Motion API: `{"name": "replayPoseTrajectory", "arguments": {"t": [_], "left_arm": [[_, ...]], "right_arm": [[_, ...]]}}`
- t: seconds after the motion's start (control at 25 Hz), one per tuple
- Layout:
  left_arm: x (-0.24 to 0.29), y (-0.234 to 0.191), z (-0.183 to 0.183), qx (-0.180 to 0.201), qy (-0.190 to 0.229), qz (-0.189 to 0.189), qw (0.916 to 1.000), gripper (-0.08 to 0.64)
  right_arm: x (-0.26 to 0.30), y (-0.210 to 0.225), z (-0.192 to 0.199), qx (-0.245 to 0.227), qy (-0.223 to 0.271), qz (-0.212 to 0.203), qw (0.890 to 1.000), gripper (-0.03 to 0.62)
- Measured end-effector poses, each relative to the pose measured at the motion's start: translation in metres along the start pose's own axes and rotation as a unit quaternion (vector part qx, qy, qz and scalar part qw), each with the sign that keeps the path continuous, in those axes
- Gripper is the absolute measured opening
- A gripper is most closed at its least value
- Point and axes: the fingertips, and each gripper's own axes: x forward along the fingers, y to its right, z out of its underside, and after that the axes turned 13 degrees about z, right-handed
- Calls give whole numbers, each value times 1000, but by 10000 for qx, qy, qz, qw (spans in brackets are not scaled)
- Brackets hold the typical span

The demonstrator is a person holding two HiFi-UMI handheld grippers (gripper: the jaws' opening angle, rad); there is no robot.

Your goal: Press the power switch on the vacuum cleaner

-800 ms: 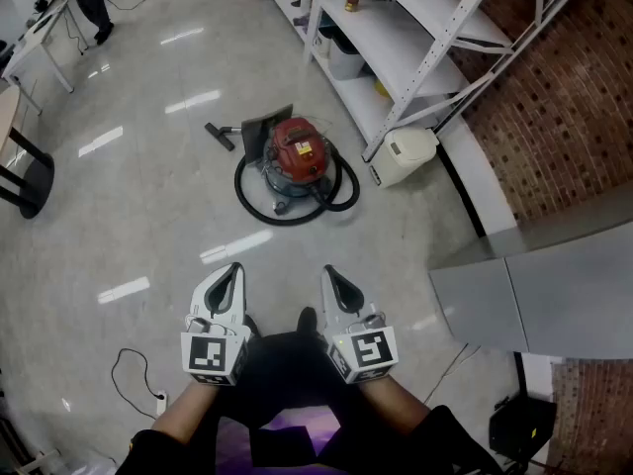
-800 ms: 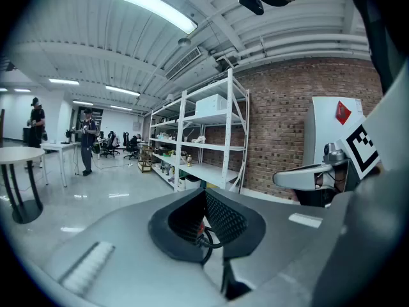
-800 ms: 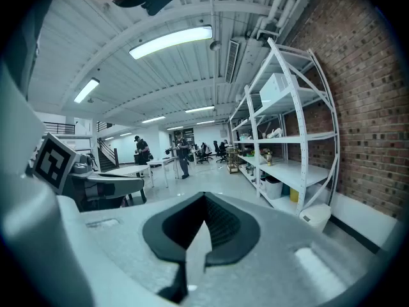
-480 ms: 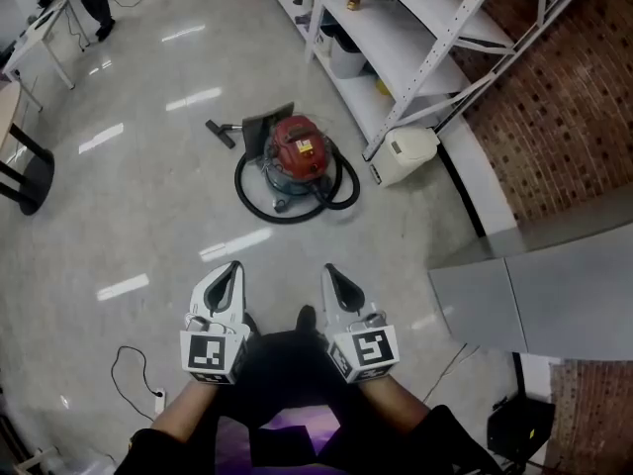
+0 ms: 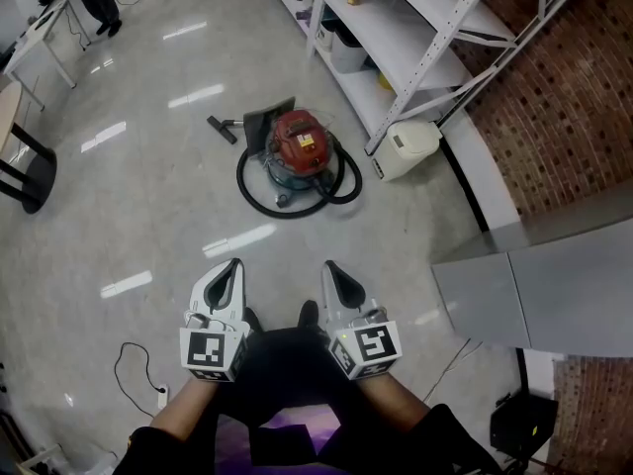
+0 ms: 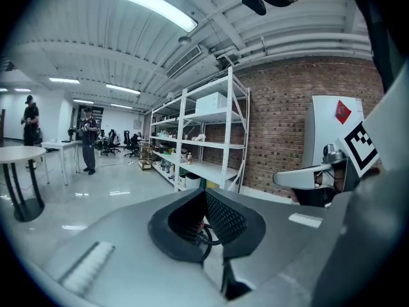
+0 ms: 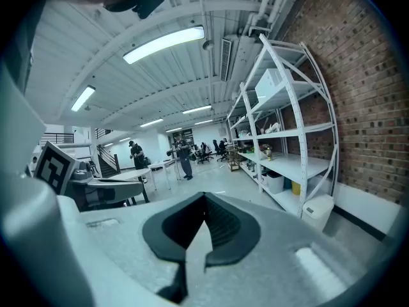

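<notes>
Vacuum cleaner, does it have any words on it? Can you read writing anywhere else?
No text can be read.
Vacuum cleaner: small label on its red lid, too small to read.
Left gripper and right gripper: marker cubes show black-and-white patterns, no words.

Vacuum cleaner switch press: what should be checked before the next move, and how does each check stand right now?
1. Vacuum in view, upright on the floor: ok.
2. Switch located: cannot tell, too small in the head view.
3. Left gripper empty, jaws together: ok.
4. Right gripper empty, jaws together: ok.
5. Grippers within reach of the vacuum: not ok, both are held near the body, well short of it.
6. Hose out of the approach: not ok, it loops round the near side.
</notes>
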Motion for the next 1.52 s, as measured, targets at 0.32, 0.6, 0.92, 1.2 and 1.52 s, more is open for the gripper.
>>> {"name": "replayPoseTrajectory", "arguments": {"t": [0.32, 0.6, 0.92, 1.2, 1.52], "left_arm": [[9, 12, -3, 2, -26, -43, 10000, 15], [30, 32, -3, 69, -47, -168, 9998, 15], [63, 72, -8, 278, -46, -21, 9996, 15], [85, 85, -15, 391, -116, 126, 9991, 15], [123, 87, -15, 422, -157, 446, 9980, 15]], "right_arm": [[-4, 16, 6, 43, -32, -16, 10000, -8], [-6, 47, 7, 77, -16, -111, 9999, -8], [-12, 88, -1, 81, 206, -137, 9997, -8], [-9, 112, 1, 285, 155, -11, 9995, -8], [6, 133, 2, 373, 104, 227, 9990, -8]]}}
